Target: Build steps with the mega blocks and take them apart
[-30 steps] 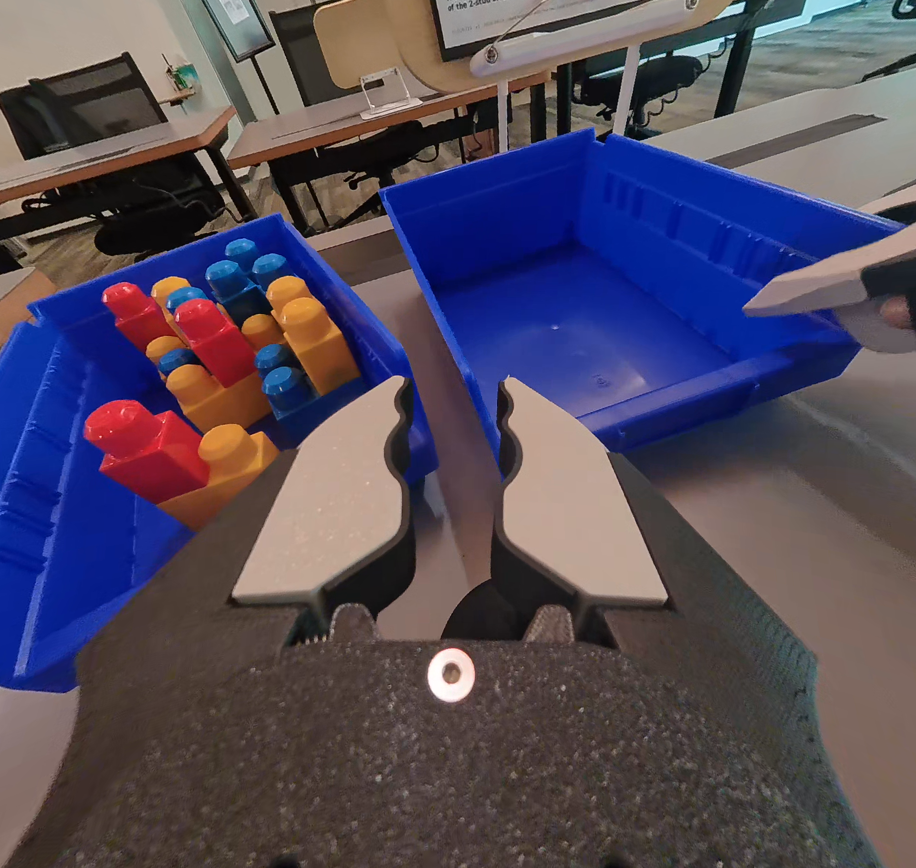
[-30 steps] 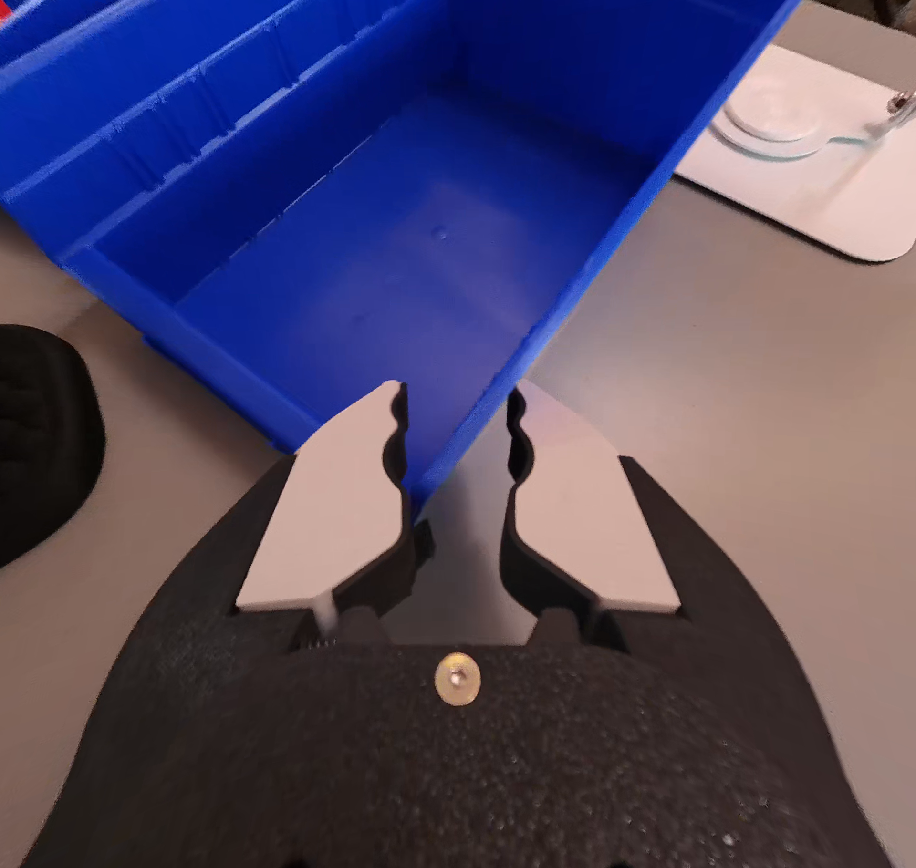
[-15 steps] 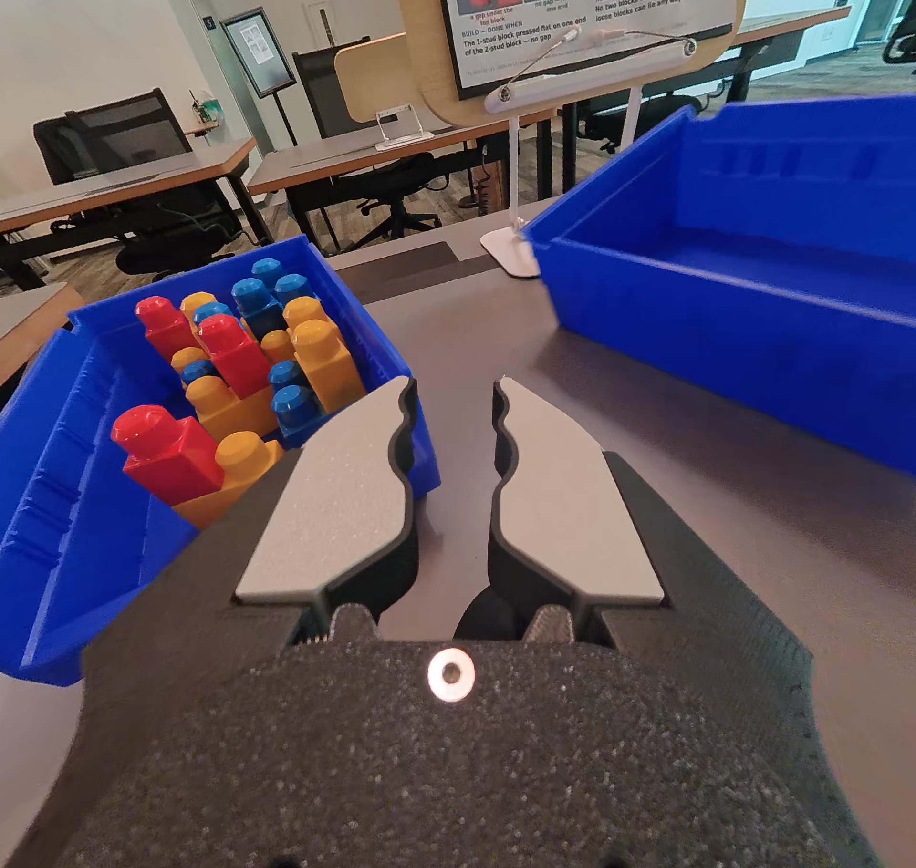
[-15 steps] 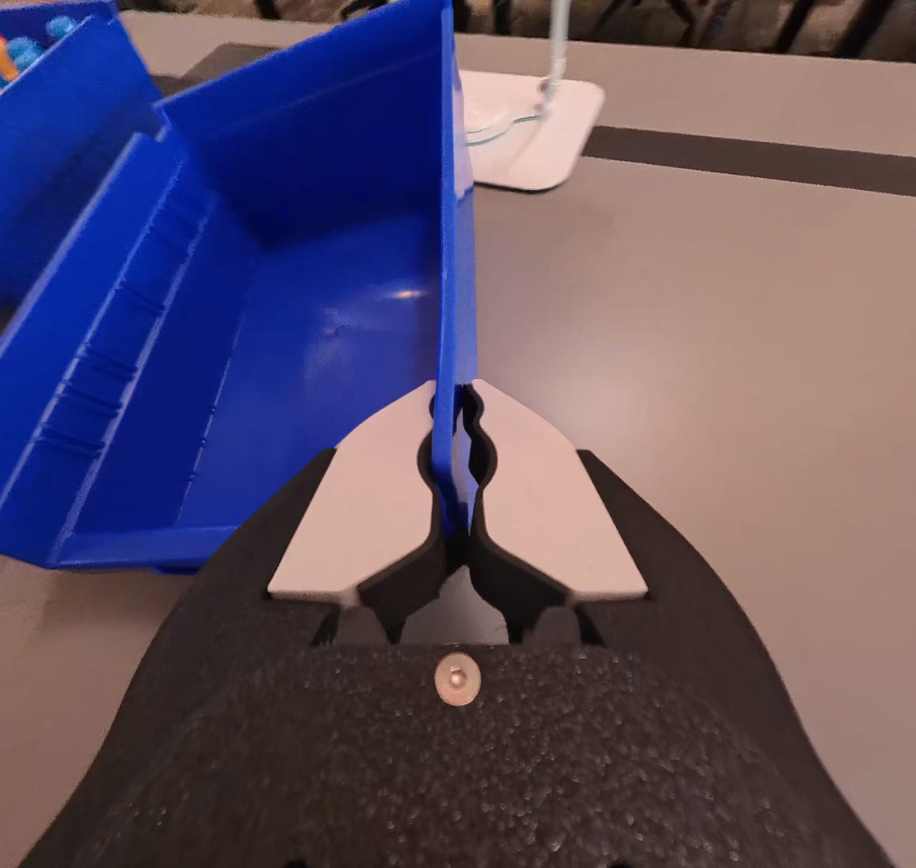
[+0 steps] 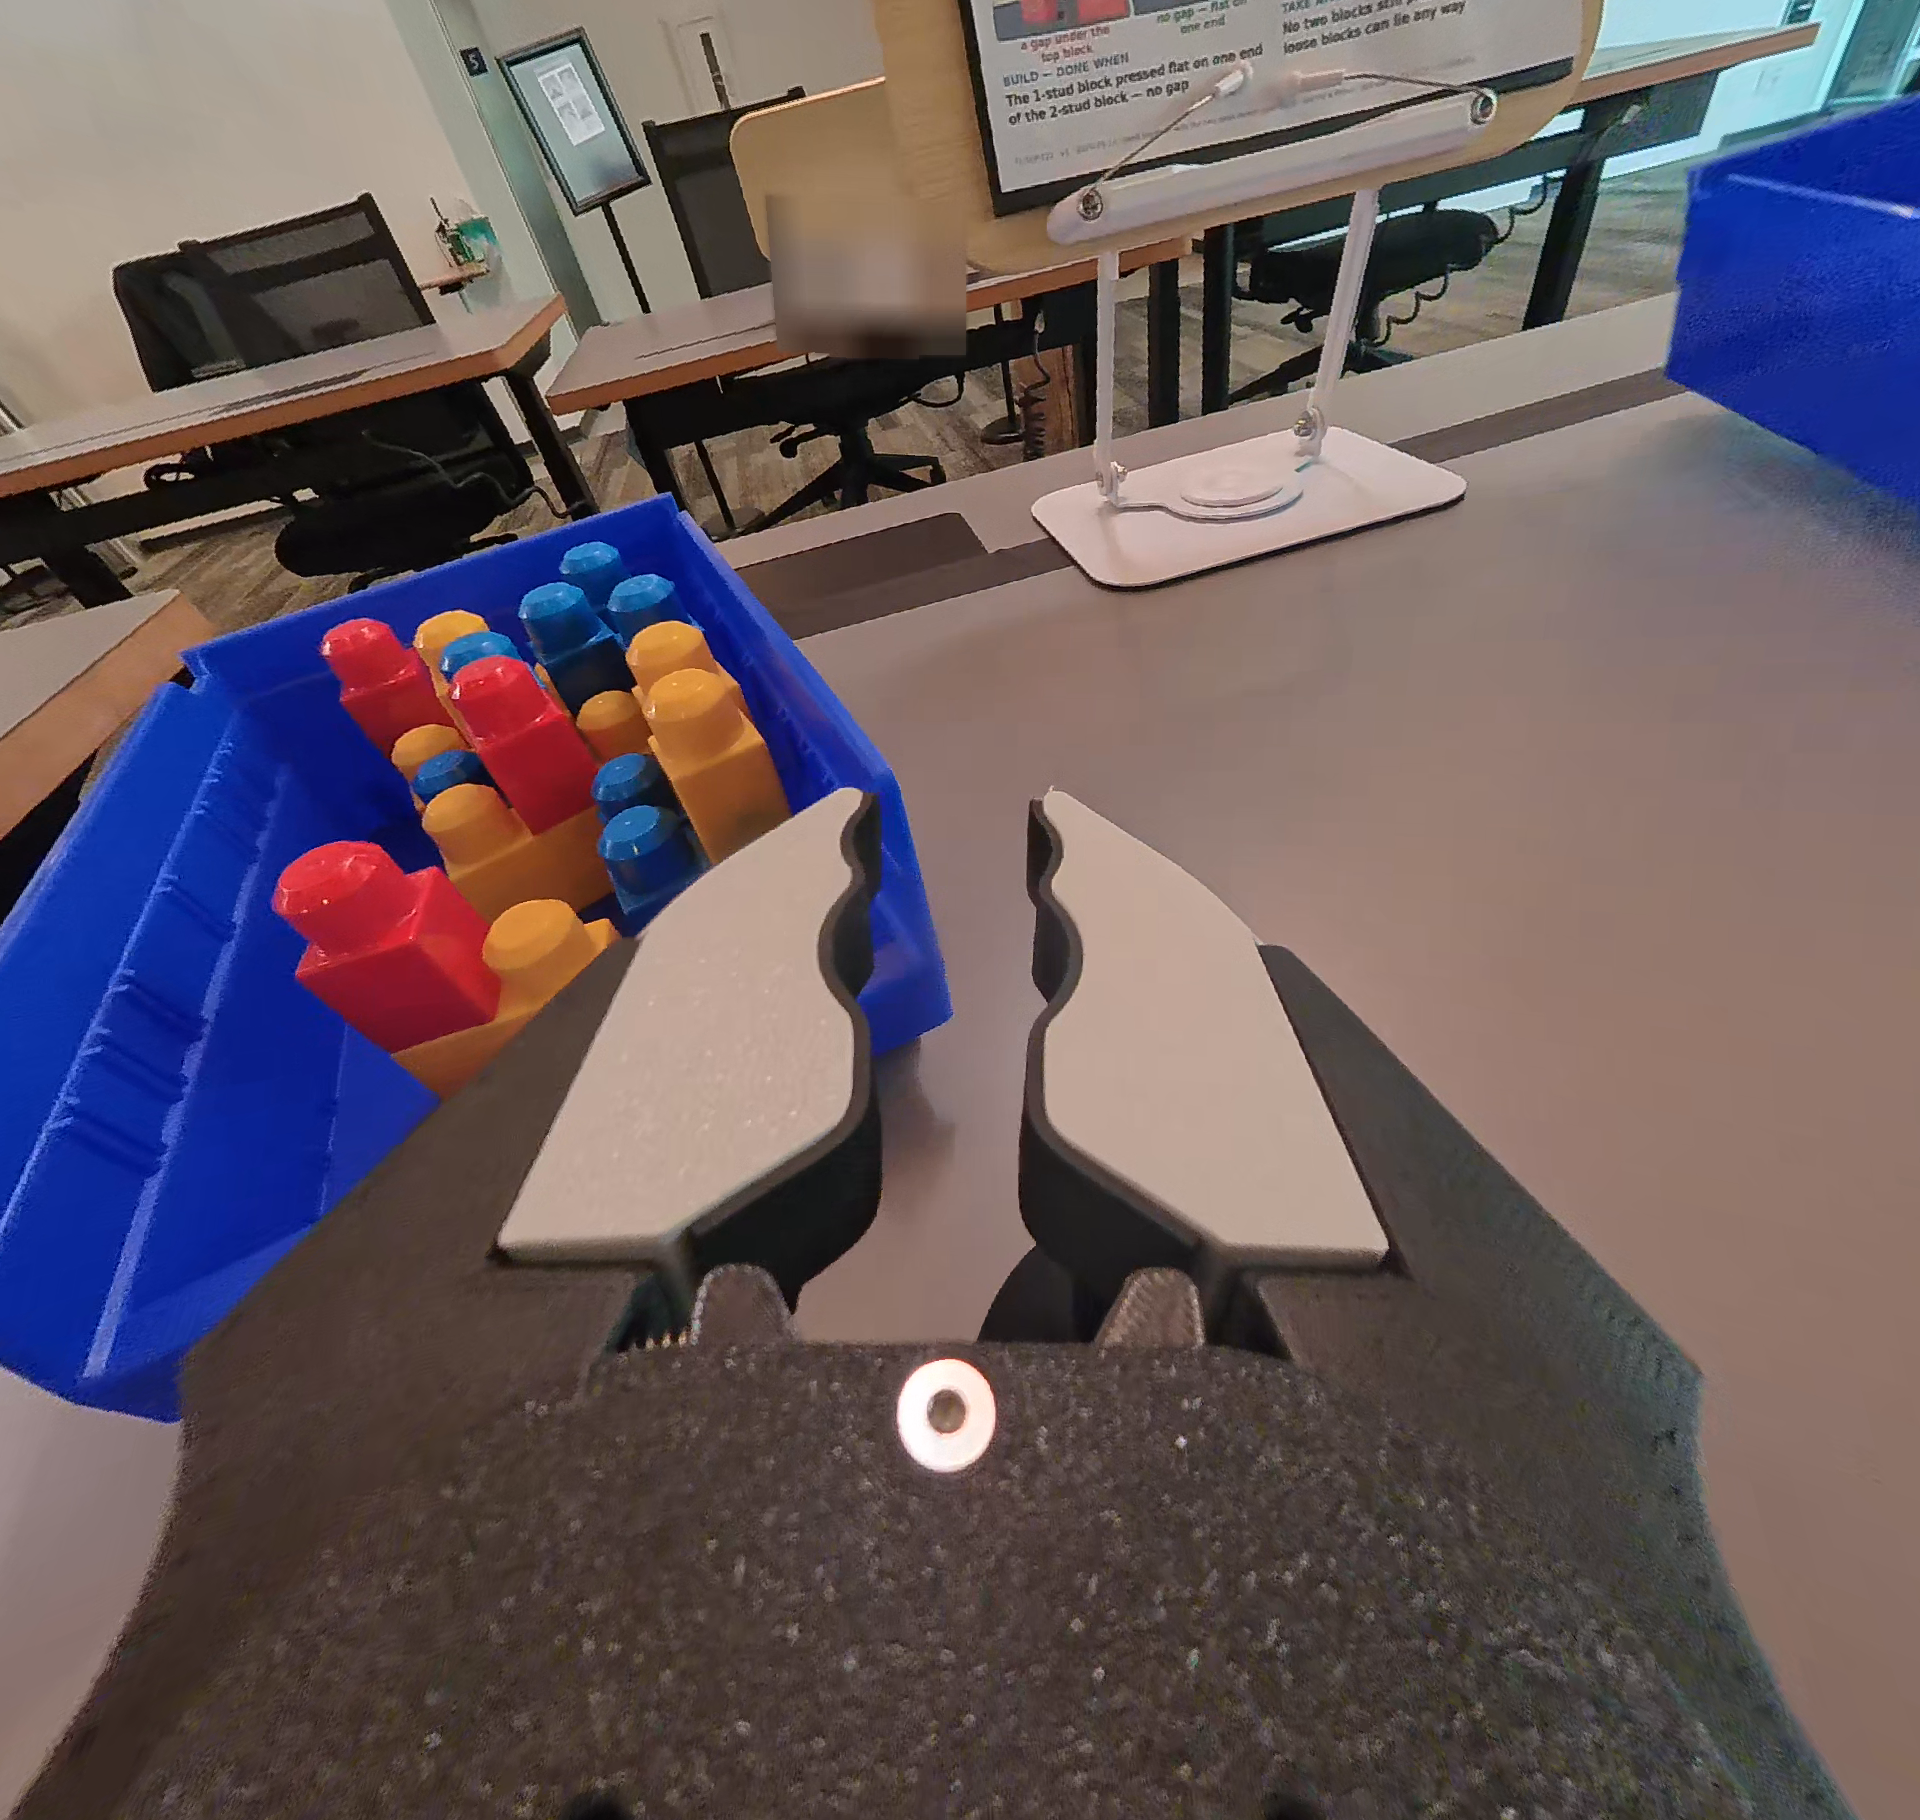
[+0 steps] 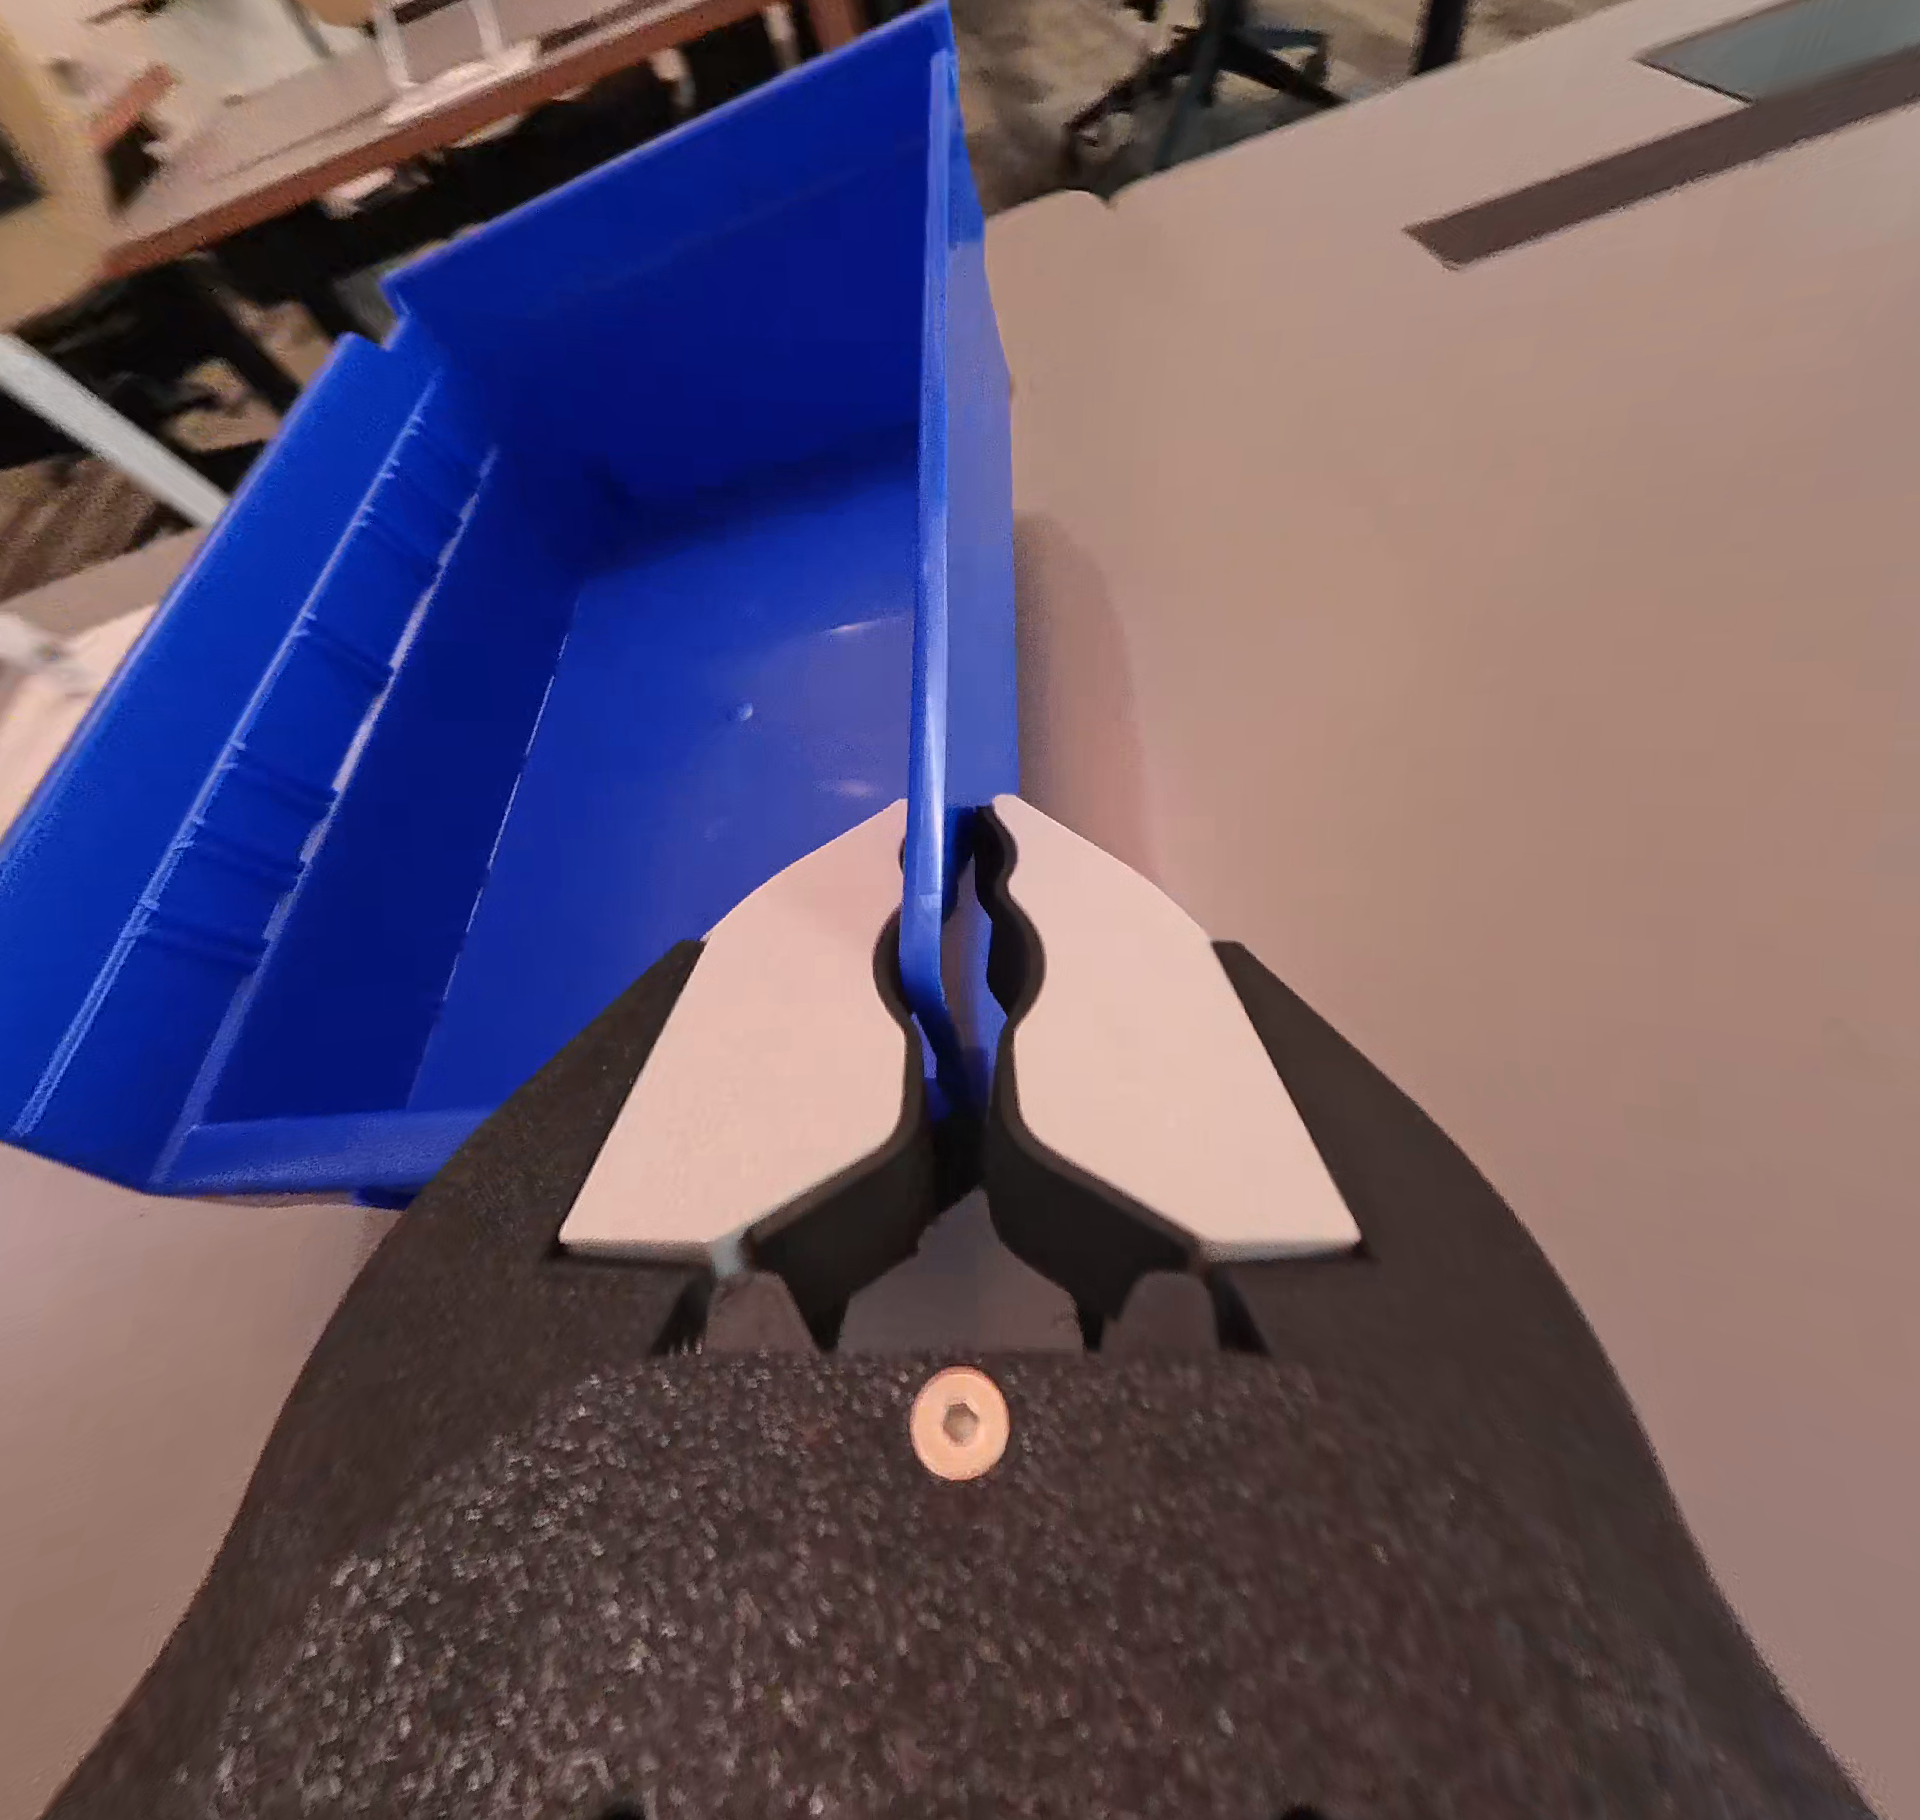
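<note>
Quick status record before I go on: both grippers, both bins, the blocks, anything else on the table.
left gripper: open, holding nothing, over bare table beside the full bin
right gripper: shut on the side wall of the empty bin
full bin: blue, on the table, holds the blocks
blocks: red, yellow and blue, many pressed together, studs up
empty bin: blue, nothing inside
stand: white base, carries an instruction board, at the far table edge

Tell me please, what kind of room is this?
Probably an office or classroom: rows of long desks, black office chairs behind them, and a framed notice on a stand.
</note>
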`<state>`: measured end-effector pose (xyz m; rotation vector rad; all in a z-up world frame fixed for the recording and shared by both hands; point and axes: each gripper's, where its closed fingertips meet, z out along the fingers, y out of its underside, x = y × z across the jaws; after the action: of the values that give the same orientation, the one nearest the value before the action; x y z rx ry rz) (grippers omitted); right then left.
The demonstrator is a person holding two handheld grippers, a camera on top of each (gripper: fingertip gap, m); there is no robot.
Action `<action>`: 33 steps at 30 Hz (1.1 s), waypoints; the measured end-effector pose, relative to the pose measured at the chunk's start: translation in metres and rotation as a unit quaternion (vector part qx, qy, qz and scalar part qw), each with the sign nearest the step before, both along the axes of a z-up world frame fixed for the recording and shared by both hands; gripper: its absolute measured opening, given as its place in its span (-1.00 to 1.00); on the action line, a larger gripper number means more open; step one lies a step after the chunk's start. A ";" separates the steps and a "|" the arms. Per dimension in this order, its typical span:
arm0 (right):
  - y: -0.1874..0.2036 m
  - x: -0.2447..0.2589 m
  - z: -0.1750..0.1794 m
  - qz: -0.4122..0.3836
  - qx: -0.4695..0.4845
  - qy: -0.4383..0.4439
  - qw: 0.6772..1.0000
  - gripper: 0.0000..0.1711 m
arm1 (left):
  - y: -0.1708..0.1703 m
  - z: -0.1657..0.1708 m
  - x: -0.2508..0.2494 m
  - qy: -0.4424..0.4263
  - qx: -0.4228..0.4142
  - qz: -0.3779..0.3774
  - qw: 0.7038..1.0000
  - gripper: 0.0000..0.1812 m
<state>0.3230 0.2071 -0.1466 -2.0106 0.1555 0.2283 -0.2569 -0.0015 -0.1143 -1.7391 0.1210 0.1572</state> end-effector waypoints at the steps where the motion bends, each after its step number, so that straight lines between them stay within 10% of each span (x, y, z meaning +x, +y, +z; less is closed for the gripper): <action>1: 0.002 0.007 -0.009 -0.017 -0.010 -0.002 1.000 -0.93 | 0.000 0.000 -0.001 0.000 0.000 0.001 1.000 -0.71; 33: 0.042 -0.008 -0.020 -0.058 0.011 0.027 0.998 -0.78 | 0.000 -0.013 -0.012 0.014 -0.016 0.017 1.000 -0.71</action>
<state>0.3148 0.2495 -0.1670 -1.9680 0.3015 0.2097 -0.2685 -0.0015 -0.1275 -1.7718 0.1137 0.2058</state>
